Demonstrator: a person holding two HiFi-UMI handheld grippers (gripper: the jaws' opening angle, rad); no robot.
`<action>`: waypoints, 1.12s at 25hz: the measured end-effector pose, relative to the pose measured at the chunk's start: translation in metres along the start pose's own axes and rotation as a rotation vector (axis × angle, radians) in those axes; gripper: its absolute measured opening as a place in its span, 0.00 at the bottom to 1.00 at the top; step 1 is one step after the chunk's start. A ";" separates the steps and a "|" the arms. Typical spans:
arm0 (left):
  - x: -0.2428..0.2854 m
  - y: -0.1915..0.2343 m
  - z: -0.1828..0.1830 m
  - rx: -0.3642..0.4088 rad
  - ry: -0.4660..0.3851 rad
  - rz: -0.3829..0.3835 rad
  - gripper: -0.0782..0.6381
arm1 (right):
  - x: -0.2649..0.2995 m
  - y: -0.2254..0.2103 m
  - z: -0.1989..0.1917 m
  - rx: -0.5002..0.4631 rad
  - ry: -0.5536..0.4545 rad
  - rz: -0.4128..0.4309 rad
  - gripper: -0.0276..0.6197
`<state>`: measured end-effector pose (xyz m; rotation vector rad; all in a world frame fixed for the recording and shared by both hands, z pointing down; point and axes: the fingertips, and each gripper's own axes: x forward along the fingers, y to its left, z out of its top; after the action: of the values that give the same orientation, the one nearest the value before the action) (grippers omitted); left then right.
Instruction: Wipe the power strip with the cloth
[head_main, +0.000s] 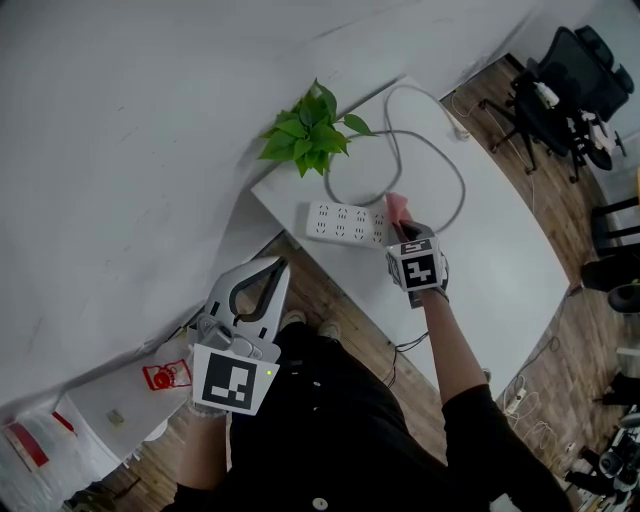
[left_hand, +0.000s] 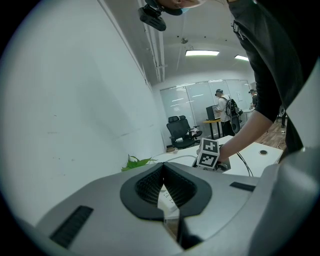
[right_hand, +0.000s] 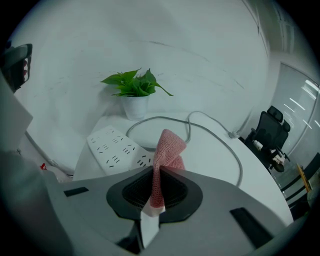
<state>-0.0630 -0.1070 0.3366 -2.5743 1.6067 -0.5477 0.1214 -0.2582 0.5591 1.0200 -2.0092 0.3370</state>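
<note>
The white power strip lies on the white table near its left edge, below the plant. My right gripper is shut on a pink cloth, which stands up from the jaws just right of the strip's end. In the right gripper view the cloth rises between the closed jaws of the gripper, with the strip just ahead to the left. My left gripper is shut and holds nothing, off the table over the floor. Its own view shows the closed tips of the left gripper.
A potted green plant stands at the table's far corner by the wall. The strip's grey cable loops across the table. Black office chairs stand at the upper right. Cables lie on the wooden floor.
</note>
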 end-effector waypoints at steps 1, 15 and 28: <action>-0.001 0.001 -0.001 0.000 0.001 0.001 0.13 | 0.001 0.004 0.003 -0.001 -0.002 0.008 0.12; -0.012 0.019 -0.010 -0.019 0.011 0.049 0.13 | 0.020 0.058 0.038 -0.107 -0.007 0.106 0.12; -0.026 0.034 -0.023 -0.046 0.031 0.107 0.13 | 0.039 0.110 0.067 -0.247 -0.015 0.195 0.12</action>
<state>-0.1100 -0.0965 0.3429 -2.5056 1.7749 -0.5500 -0.0127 -0.2470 0.5616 0.6780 -2.1074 0.1773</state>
